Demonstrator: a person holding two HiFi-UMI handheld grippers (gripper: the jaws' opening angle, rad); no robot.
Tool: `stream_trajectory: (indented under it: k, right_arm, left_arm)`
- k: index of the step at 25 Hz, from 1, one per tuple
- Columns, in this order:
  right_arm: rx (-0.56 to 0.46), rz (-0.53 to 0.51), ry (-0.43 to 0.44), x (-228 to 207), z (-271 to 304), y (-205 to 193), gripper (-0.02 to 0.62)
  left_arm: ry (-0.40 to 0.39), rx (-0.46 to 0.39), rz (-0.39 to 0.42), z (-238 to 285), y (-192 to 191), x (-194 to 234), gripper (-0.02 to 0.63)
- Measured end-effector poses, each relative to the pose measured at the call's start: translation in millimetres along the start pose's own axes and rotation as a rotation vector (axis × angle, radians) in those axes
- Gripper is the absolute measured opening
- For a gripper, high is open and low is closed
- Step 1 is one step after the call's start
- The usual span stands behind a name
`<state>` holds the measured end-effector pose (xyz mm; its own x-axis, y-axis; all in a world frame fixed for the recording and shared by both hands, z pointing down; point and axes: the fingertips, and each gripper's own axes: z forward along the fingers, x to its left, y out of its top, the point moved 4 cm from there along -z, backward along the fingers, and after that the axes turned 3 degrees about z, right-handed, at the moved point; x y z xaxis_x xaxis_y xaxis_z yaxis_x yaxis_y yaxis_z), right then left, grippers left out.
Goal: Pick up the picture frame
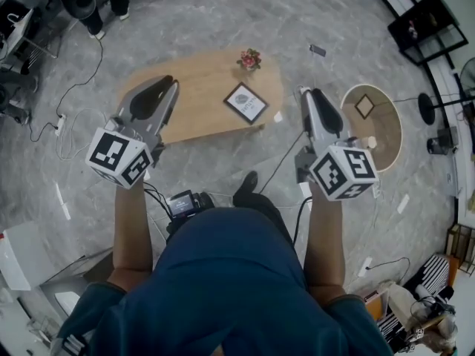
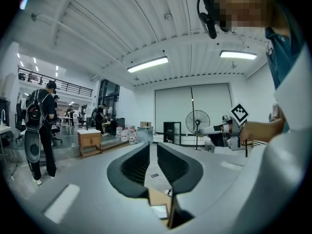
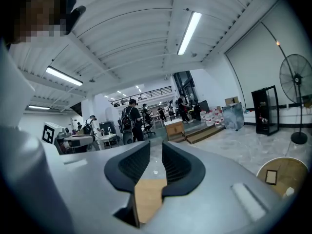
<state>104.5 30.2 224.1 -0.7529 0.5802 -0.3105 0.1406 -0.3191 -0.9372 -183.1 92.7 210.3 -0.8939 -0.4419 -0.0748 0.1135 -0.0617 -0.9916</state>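
The picture frame [image 1: 246, 102], dark-edged with a white print, lies flat on the low oval wooden table [image 1: 193, 87], toward its right end. A small part of the picture frame [image 2: 159, 211] also shows low between the jaws in the left gripper view. My left gripper [image 1: 167, 81] [image 2: 153, 147] hovers above the table's left part, jaws close together and holding nothing. Held just off the table's right end, my right gripper [image 1: 308, 93] [image 3: 156, 145] is likewise shut and empty. Both are well above the frame and apart from it.
A small potted flower [image 1: 249, 58] stands on the table behind the frame. A round side table [image 1: 386, 136] with a small frame [image 1: 364, 106] is at the right. A phone-like object [image 1: 318, 50] and cables [image 1: 67, 117] lie on the floor. Black shelf [image 1: 423, 21] far right.
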Motion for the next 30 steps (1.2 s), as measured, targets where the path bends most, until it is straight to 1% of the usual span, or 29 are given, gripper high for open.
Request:
stream_trajectory:
  k: [8, 11, 14, 18, 22, 30]
  right_arm:
    - [0.026, 0.014, 0.07, -60.8, 50.8, 15.5, 0.061]
    - [0.042, 0.017, 0.094, -79.2, 66.2, 19.8, 0.06]
    - [0.056, 0.02, 0.102, -94.8, 79.6, 22.3, 0.061]
    - [0.078, 0.036, 0.098, -107.0, 95.6, 18.3, 0.061]
    - [0.097, 0.051, 0.076, -116.6, 109.4, 11.9, 0.063]
    - [0.118, 0.063, -0.049, -137.5, 124.7, -0.5, 0.072]
  left_arm:
    - [0.052, 0.039, -0.014, 70.4, -5.1, 2.2, 0.049]
    - [0.072, 0.054, -0.021, 89.8, -6.9, 2.2, 0.051]
    - [0.075, 0.07, -0.028, 107.5, -10.3, 2.7, 0.052]
    - [0.056, 0.103, -0.041, 128.3, -20.8, 8.6, 0.057]
    - [0.023, 0.125, -0.061, 150.7, -32.1, 20.8, 0.065]
    - [-0.116, 0.134, -0.084, 214.3, -53.9, 47.8, 0.084]
